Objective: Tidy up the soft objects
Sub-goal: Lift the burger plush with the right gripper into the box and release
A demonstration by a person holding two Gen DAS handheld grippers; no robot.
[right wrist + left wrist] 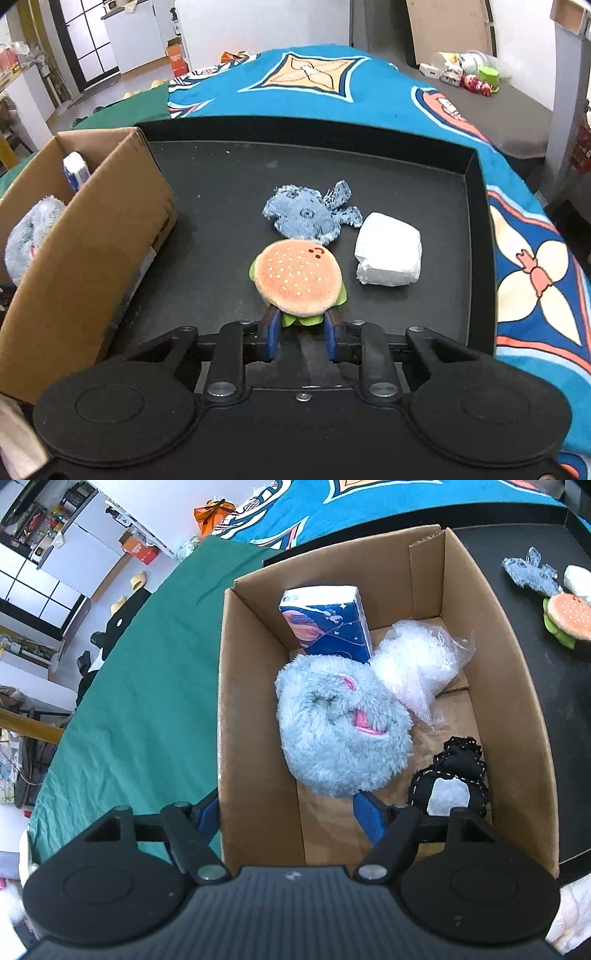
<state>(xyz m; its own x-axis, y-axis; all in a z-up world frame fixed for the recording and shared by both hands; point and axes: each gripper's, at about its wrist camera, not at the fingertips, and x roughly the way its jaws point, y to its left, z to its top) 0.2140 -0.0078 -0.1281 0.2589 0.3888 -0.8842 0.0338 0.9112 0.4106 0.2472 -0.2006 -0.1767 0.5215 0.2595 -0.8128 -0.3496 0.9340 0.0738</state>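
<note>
An open brown cardboard box [77, 229] is seen left of a black tray [476, 206]. A plush hamburger toy [299, 282] on the tray is pinched at its edge by the right gripper [302, 334]; a straight lift is advised. The left gripper [286, 816], spread wide, straddles the box wall, empty.

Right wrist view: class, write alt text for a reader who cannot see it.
The right tongs are shut on the near edge of a plush burger lying on a black tray. A denim toy and white packet lie behind it; a cardboard box stands left.
</note>
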